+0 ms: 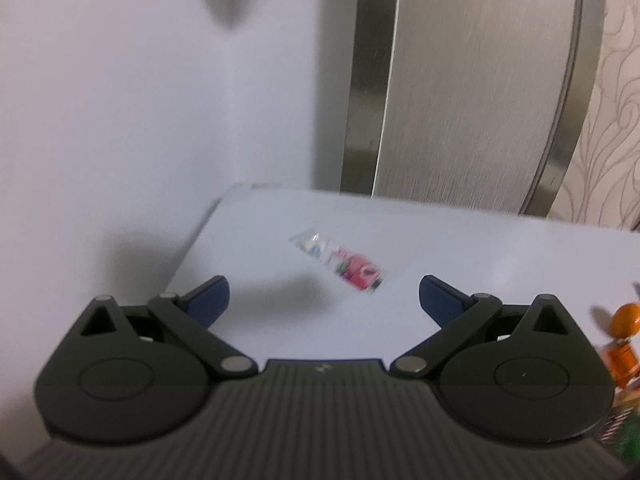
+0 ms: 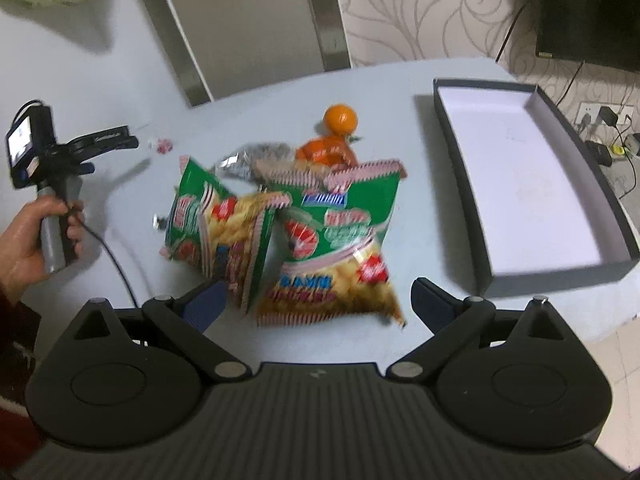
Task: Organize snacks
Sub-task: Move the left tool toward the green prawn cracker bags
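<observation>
Pale grey tabletop (image 2: 360, 92) fills both views, backed by swirl-patterned wallpaper (image 2: 420, 12) and a brushed-metal chair back (image 1: 472, 80).

From the right wrist view, two green snack bags (image 2: 288, 240) with pink zigzag edges and yellow puffed snacks printed on them lie in the centre of the frame, leaning against each other; their print is blurred. Behind them, toward the top, sit a silver foil packet (image 2: 252, 160), an orange wrapper (image 2: 326, 150) and a round orange fruit (image 2: 340, 118). A small pink-and-clear candy packet (image 2: 162, 145) lies apart at centre left. An empty dark box lid with a white inside (image 2: 520, 184) rests at the right of the frame, well apart from the bags.

The right gripper (image 2: 316, 300) sits at the bottom centre, its jaws spread wide with nothing between them, just in front of the nearer bag. At the left edge a hand (image 2: 36, 240) grips the handle of the left gripper (image 2: 120, 140), whose tips point toward the candy packet.

In the left wrist view the left gripper (image 1: 324, 300) also stands spread and empty, with the candy packet (image 1: 340, 266) lying on the table just beyond it, in the middle of the frame. Orange wrapped items (image 1: 622, 344) show at the right edge, blurred.
</observation>
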`<state>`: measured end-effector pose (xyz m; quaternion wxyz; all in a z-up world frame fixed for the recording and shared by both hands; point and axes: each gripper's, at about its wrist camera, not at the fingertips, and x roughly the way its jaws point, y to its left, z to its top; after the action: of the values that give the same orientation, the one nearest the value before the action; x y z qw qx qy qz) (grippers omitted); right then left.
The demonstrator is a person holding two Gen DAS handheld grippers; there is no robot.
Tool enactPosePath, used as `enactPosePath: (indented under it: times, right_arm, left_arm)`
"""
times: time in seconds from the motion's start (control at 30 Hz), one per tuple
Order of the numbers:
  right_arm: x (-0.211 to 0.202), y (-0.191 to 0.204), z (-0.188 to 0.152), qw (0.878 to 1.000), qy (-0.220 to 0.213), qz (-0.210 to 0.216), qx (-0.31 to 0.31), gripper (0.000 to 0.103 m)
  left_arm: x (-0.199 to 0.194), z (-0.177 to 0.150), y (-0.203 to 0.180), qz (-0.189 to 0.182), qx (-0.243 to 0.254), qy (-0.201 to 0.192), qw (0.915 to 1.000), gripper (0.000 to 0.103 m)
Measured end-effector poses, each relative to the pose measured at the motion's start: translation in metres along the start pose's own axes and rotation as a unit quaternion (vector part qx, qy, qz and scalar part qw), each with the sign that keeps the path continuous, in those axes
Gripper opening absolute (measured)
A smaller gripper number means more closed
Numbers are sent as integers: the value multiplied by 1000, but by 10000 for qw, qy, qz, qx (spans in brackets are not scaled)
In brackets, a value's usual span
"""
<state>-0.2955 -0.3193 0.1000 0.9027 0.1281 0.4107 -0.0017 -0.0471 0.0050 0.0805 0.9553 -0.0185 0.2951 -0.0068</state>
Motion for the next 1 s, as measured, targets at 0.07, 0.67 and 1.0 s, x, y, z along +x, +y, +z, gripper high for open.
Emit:
enactPosePath:
  times: [0.07,0.67,1.0]
  right_arm:
    - [-2,-7,4,9999,-120,84,-2,100]
    - [7,-33,17,9996,-209,172,-121,100]
    - [0,-38,8,9997,-120,161,-168,100]
  left_arm:
    - [-13,3,-11,-39,29,-131,9999,103]
    - [-44,-27,-85,-391,719,-4,9966,103]
    - [-43,-30,-101,-63,968,156,9952,103]
